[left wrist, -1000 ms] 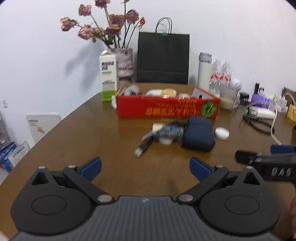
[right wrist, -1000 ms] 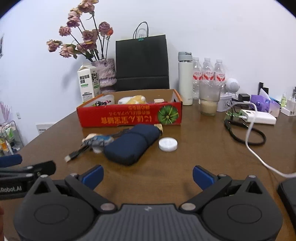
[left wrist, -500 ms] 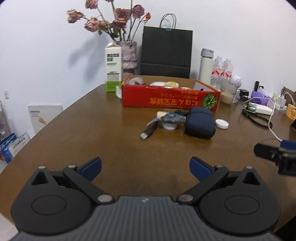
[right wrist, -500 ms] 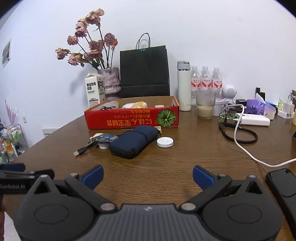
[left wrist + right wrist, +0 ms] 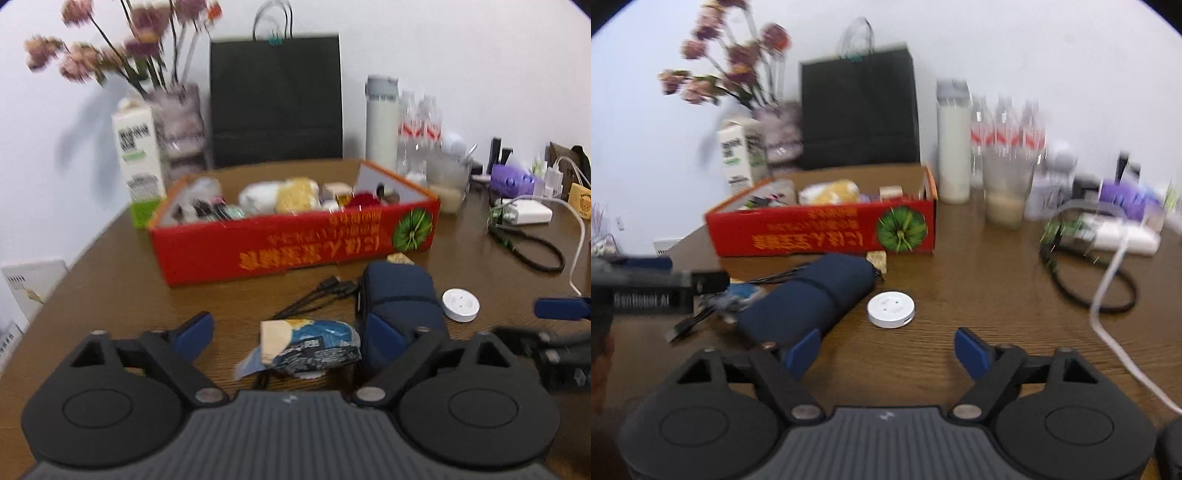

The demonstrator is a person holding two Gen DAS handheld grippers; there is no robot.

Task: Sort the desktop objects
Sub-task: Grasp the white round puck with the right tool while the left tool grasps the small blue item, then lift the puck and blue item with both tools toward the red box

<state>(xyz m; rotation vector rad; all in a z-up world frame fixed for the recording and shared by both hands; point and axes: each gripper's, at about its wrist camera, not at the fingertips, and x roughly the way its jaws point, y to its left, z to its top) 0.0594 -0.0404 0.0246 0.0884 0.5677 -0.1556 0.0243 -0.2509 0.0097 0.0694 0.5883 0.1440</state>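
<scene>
Left wrist view: the left gripper (image 5: 284,334) has its jaws apart, having just been closing, with nothing pressed between them. The crumpled blue snack packet (image 5: 308,349) lies between the fingertips, just in front of the red cardboard box (image 5: 295,247) and touching the navy pouch (image 5: 400,306) on its right. The packet's long axis runs across the jaw gap.

Right wrist view: the right gripper (image 5: 888,350) also has its jaws apart, having just been closing, and holds nothing. The white round puck (image 5: 891,308) lies straight ahead, in front of the box. The pouch's long axis runs diagonally from the box toward the right gripper's left finger (image 5: 803,350). The left gripper is judged nearer the packet.
</scene>
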